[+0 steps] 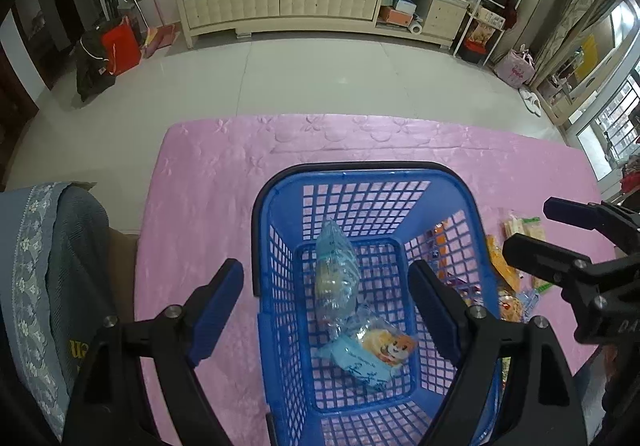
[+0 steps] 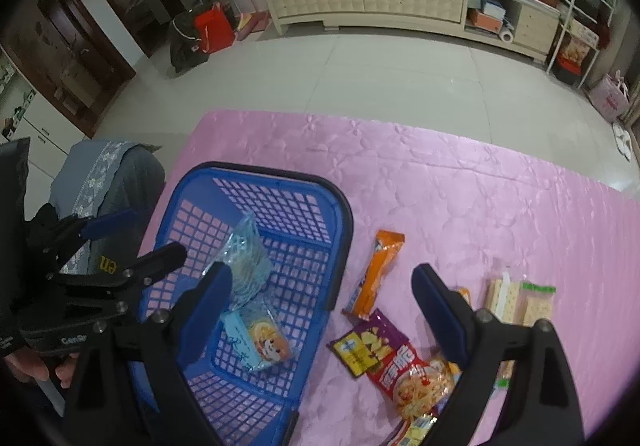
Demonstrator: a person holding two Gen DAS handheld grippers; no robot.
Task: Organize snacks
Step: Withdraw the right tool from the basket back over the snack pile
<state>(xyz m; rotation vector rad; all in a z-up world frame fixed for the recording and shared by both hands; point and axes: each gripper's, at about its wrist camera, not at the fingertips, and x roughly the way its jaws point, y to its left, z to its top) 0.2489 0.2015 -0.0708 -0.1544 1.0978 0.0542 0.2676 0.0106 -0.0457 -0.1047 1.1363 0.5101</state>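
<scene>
Well, both tools hang with their jaws spread and nothing between them: the left gripper (image 1: 326, 296) over the blue basket (image 1: 264, 230), the right gripper (image 2: 322, 298) straddling the basket's near edge and the loose snacks beside it on the pink tablecloth (image 2: 460, 181). Two packets already lie in the basket, a clear bluish bag (image 1: 336, 270) leaning on the mesh and a light blue pack with a cartoon face (image 1: 380, 350) flat on the bottom. Still out on the cloth are an orange bar (image 2: 378, 274), a purple sachet (image 2: 370, 342), a red noodle pack (image 2: 412, 378) and wrapped cracker packs (image 2: 520, 300). All look light, crinkly and slick, with puffed film that gives under pressure, and the crackers would likely snap if squeezed hard. I'd take the orange bar across its middle, narrow way, since it lies apart from the rest. The heap nearest the right-hand finger overlaps, and what sits lowest there I can't quite make out.
</scene>
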